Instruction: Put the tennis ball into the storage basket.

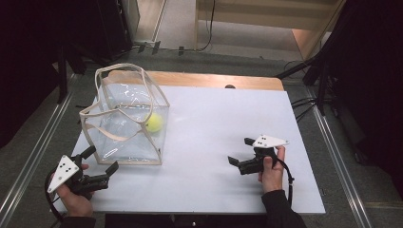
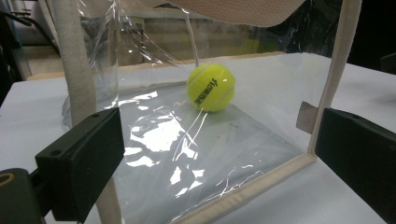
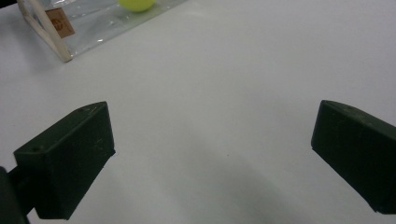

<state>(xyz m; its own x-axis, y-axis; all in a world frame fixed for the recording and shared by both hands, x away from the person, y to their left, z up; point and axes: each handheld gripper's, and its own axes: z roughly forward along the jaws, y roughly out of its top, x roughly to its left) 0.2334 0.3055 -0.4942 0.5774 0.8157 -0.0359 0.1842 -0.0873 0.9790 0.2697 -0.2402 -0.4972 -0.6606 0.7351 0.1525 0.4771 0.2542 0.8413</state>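
Note:
A clear plastic bag (image 1: pixel 126 121) with cream fabric trim and handles stands at the left of the white table (image 1: pixel 214 123). A yellow tennis ball (image 1: pixel 154 122) rests inside it, near its right wall. My left gripper (image 1: pixel 100 160) is open just in front of the bag's near side, nothing between its jaws. In the left gripper view the ball (image 2: pixel 210 87) shows through the clear wall (image 2: pixel 187 149). My right gripper (image 1: pixel 241 151) is open over bare table to the right of the bag, holding nothing. The right gripper view catches the bag's corner (image 3: pixel 60 28) and the ball (image 3: pixel 136 4).
A wooden strip (image 1: pixel 214 80) runs along the table's far edge. Black stands and cables (image 1: pixel 309 90) sit off the table at the right, dark equipment at the far left. Bare white surface lies between the bag and the right gripper.

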